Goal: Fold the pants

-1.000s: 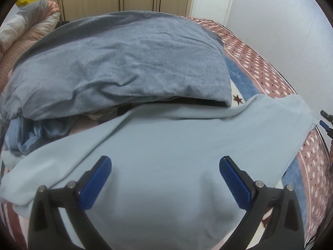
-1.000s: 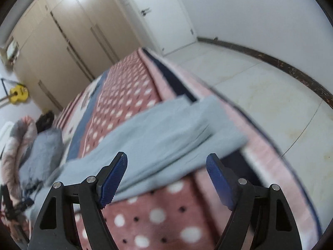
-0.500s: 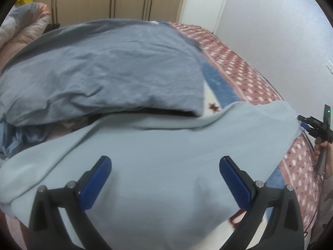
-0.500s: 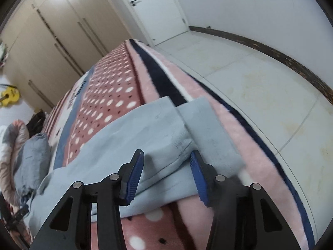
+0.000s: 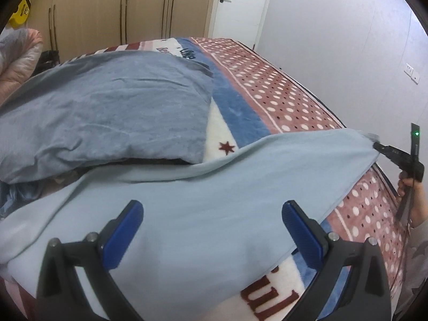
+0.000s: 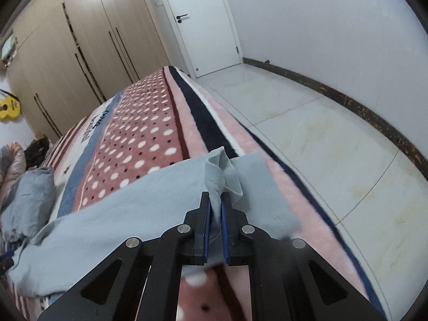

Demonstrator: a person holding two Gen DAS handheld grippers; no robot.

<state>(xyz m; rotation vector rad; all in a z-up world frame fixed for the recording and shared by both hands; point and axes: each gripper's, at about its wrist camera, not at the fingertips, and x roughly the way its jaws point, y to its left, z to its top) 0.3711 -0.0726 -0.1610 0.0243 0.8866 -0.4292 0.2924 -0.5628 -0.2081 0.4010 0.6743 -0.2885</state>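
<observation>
Light blue pants lie spread across the bed. My left gripper is open, with blue pads wide apart just above the near part of the pants. My right gripper is shut on the leg-end hem of the pants near the bed's edge, and the cloth bunches up between its pads. In the left wrist view the right gripper pinches the far right corner of the pants and lifts it off the blanket.
A grey-blue pillow lies behind the pants, touching their far edge. The bed carries a red dotted blanket. The bed's edge drops to a tiled floor. Wardrobes and a white door stand behind.
My right gripper moved onto the pants' hem, closed on it and raised it. My left gripper stayed open and the view swung to the right over the pants.
</observation>
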